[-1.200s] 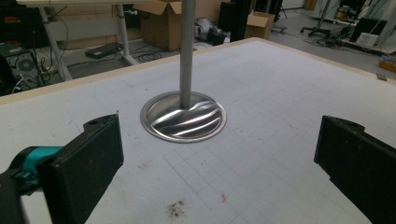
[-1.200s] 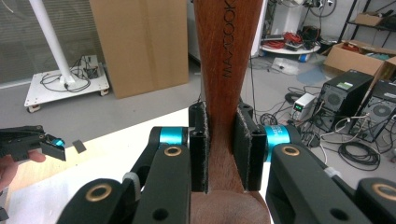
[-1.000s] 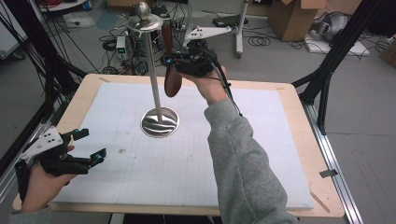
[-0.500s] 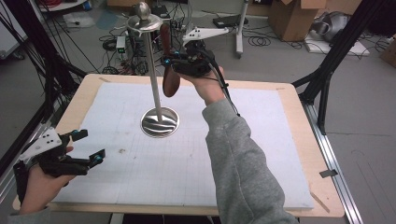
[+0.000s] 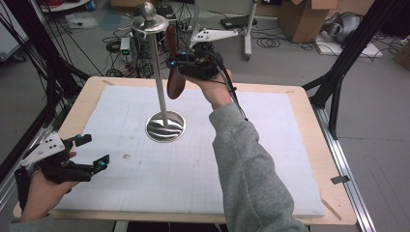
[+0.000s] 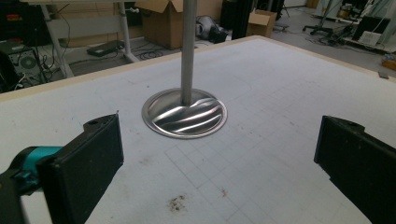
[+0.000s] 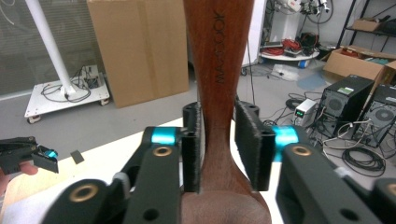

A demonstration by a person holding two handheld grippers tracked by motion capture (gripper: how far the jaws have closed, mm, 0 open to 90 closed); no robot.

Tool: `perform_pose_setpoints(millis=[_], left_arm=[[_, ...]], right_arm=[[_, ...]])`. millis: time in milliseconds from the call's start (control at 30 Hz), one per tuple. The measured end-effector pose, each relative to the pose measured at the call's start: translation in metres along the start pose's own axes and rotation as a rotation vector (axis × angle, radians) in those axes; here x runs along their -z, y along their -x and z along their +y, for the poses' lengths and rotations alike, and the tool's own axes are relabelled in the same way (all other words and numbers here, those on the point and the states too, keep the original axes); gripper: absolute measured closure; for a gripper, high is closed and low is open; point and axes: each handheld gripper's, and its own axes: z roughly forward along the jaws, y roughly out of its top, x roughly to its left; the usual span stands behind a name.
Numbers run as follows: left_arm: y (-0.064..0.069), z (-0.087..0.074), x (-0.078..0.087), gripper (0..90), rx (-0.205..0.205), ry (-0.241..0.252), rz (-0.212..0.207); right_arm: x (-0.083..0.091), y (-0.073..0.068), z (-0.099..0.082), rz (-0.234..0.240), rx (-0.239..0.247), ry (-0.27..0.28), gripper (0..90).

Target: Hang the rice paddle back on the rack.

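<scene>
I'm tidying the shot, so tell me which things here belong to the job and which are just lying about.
In the job: wooden utensil hanging by the metal stand, between the right gripper's just-opening jaws.

Lying about: left gripper idle, cardboard box, computer towers, floor cables.

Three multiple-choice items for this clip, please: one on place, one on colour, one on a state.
1. The stand's round base sits: A on the white mat; B on the floor; C on a cardboard box.
2. The wooden utensil is: A white; B brown; C blue.
3. The left gripper is: A shut on the pole; B open and empty; C shut on the utensil.

1 A: the base rests flat on the mat.
2 B: it is dark brown wood.
3 B: its jaws stand wide apart, with nothing between them.
</scene>
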Motion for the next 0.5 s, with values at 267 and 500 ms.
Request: perform_pose_setpoints(millis=[267, 500], left_arm=[[-0.0009, 0.0001, -0.0018, 1.8, 0.000, -0.002, -0.002], [-0.0016, 0.0009, -0.0090, 1.8, 0.006, -0.003, -0.013]], right_arm=[[0.0002, 0.0038, -0.0058, -0.002, -0.030, -0.021, 45.9], [0.0036, -0.0008, -0.0087, -0.023, 0.033, -0.056, 30.0]])
